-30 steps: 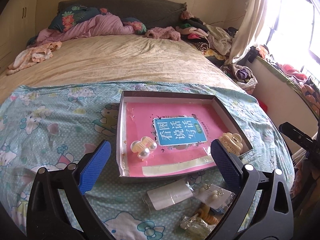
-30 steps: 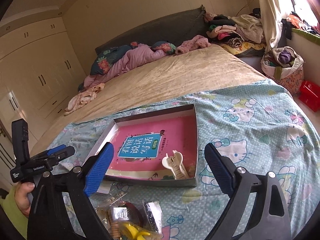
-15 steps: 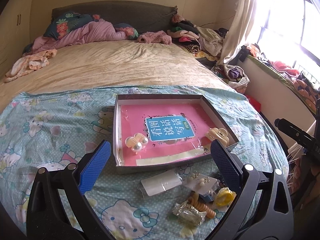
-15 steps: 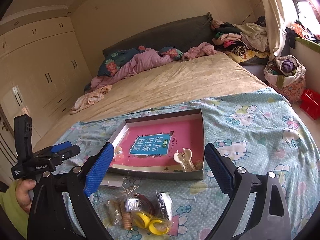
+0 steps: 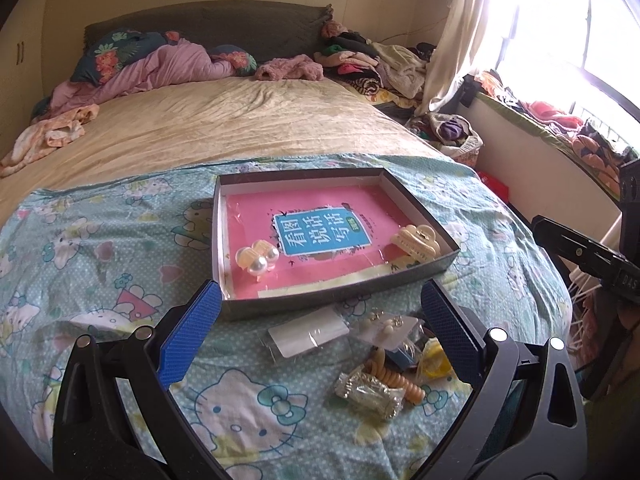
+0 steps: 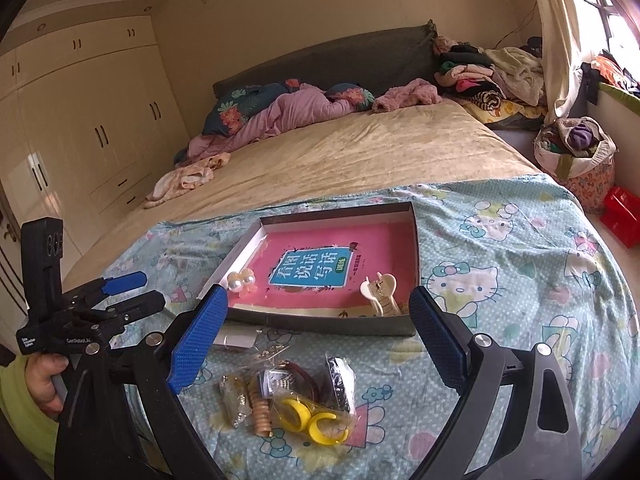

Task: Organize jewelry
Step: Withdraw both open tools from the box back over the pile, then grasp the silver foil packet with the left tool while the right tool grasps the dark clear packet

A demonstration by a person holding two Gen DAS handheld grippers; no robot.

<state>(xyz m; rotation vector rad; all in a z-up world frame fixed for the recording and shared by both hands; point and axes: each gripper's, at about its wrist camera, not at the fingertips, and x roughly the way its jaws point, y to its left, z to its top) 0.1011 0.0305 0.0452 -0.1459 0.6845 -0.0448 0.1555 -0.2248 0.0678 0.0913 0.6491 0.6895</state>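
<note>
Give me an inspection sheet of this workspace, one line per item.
Surface: cartoon-cat print bedsheet over a bed.
Job's things: shallow grey cardboard tray holds a pearl hair clip and a cream claw clip; loose packets, with a yellow ring pair, lie in front.
Clutter: clothes pile by the headboard.
Grippers: left gripper and right gripper open, empty.
Cables: nothing seen.
Surroundings: cream wardrobe, window curtain.
</note>
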